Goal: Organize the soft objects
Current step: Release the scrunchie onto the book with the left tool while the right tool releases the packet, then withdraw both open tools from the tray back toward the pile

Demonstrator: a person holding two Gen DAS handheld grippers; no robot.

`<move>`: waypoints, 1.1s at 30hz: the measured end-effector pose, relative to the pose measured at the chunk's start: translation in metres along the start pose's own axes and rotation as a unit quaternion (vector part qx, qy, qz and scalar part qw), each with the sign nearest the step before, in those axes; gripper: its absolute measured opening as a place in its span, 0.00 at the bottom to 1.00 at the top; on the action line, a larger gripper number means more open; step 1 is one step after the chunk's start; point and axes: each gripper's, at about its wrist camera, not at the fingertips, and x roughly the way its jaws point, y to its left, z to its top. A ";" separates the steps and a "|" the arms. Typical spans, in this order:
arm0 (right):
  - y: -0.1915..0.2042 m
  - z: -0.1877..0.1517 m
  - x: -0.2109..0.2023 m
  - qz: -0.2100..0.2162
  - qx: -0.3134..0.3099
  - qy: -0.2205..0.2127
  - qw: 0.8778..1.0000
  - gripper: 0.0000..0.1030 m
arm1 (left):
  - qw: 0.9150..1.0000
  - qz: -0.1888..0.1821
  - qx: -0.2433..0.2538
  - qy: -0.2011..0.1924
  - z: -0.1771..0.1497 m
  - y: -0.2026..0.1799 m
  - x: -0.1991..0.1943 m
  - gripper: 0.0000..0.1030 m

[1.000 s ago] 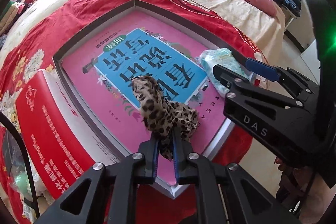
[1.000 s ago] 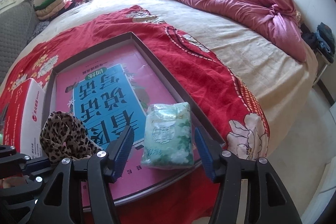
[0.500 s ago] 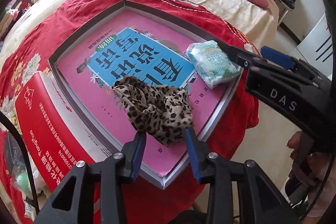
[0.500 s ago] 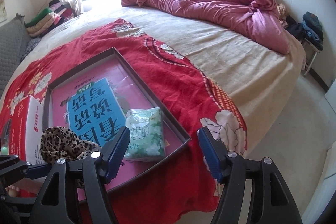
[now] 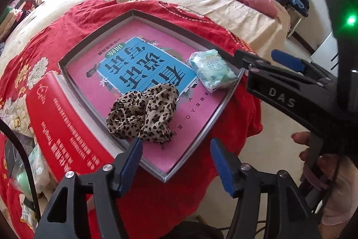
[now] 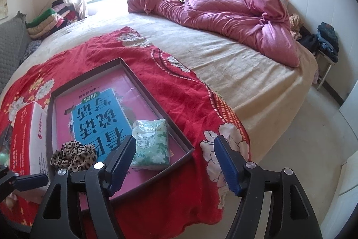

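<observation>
A crumpled leopard-print cloth (image 5: pixel 143 113) lies inside the shallow pink-bottomed box lid (image 5: pixel 197 136), near its front corner. A pale green tissue pack (image 5: pixel 212 69) rests in the lid's right corner. My left gripper (image 5: pixel 175 151) hangs just in front of and above the cloth, its jaws still opening, nothing between them. In the right wrist view the cloth (image 6: pixel 71 155) and the pack (image 6: pixel 151 145) lie in the same lid (image 6: pixel 143 82). My right gripper (image 6: pixel 174 153) stands above the pack's right side, jaws opening slightly, empty.
The lid sits on a red flowered blanket (image 6: pixel 170 82) over a beige bed. A red and white carton (image 5: pixel 62 127) lies left of the lid. A bunched pink quilt (image 6: pixel 223 12) fills the far bed. A hand (image 5: pixel 317 160) holds the right gripper.
My left gripper let go of the leopard cloth, which dropped flat into the lid, and its jaws spread wide. Both grippers pulled back and up from the lid.
</observation>
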 end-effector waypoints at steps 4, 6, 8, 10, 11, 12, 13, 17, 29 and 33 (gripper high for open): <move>0.000 0.000 -0.010 -0.007 0.001 -0.010 1.000 0.74 | 1.000 0.002 -0.005 -0.015 -0.004 0.001 -0.014 0.70; 0.001 0.001 -0.014 -0.007 0.001 -0.012 1.000 0.75 | 1.000 0.004 -0.007 -0.021 -0.005 0.002 -0.020 0.77; 0.003 0.002 -0.018 -0.010 -0.002 -0.014 1.000 0.75 | 1.000 0.008 -0.009 -0.029 -0.006 0.003 -0.026 0.77; 0.006 0.002 -0.023 -0.009 -0.004 -0.020 1.000 0.75 | 0.999 0.012 -0.008 -0.036 -0.007 0.003 -0.031 0.77; 0.007 0.002 -0.026 -0.009 -0.005 -0.022 1.000 0.75 | 0.999 0.015 -0.010 -0.044 -0.009 0.004 -0.035 0.77; 0.009 0.002 -0.029 -0.009 -0.009 -0.025 1.000 0.75 | 0.999 0.017 -0.011 -0.050 -0.011 0.006 -0.039 0.77; 0.010 0.002 -0.032 -0.011 -0.010 -0.028 0.999 0.75 | 0.998 0.019 -0.014 -0.054 -0.012 0.007 -0.043 0.77; 0.018 0.003 -0.041 -0.011 -0.019 -0.037 0.999 0.75 | 0.997 0.022 -0.026 -0.066 -0.018 0.016 -0.056 0.77; 0.046 0.004 -0.073 -0.015 -0.054 -0.067 0.996 0.76 | 0.993 0.039 -0.053 -0.099 -0.035 0.038 -0.088 0.78; 0.056 0.006 -0.087 -0.001 -0.059 -0.077 0.995 0.76 | 0.991 0.038 -0.065 -0.107 -0.039 0.047 -0.099 0.79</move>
